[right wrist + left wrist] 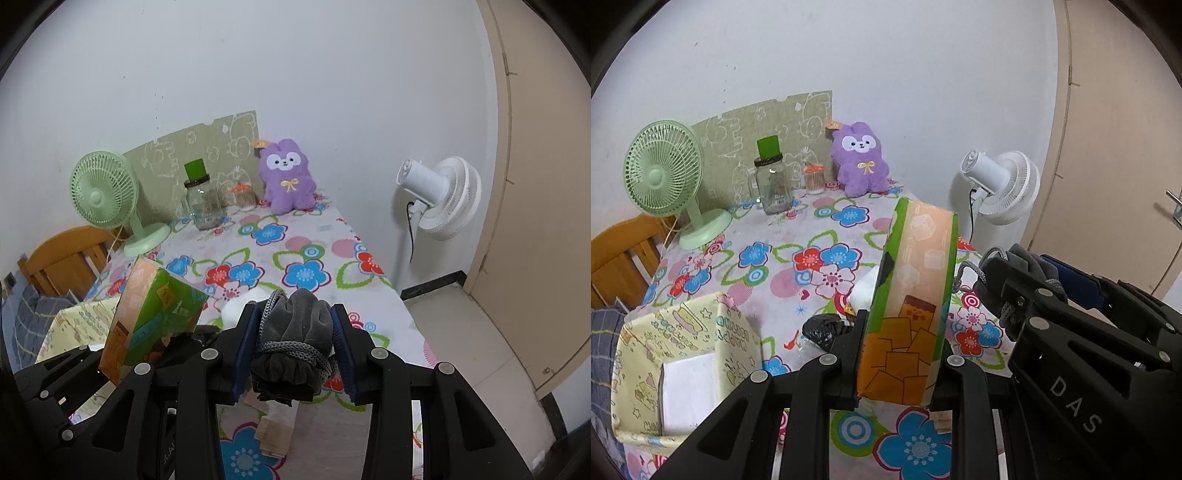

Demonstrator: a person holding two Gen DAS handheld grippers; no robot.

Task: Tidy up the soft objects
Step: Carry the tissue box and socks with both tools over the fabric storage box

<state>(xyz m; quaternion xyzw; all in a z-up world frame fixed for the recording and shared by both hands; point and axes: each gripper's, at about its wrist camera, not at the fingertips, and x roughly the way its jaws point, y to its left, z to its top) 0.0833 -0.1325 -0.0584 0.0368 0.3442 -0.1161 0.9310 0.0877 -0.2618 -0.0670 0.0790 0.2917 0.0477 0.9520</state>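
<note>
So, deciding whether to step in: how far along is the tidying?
Partly. The yellow fabric bin already holds something white. In hand: left gripper clamps a tissue pack, right gripper a grey drawstring pouch. Still out: black item on the tablecloth.

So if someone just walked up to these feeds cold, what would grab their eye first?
Probably the two loads held up close to the cameras: the left gripper clamped on a green and orange tissue pack, and the right gripper squeezing a grey drawstring pouch. Behind them, the purple plush toy sits at the far end of the flowered tablecloth, against the wall.
</note>
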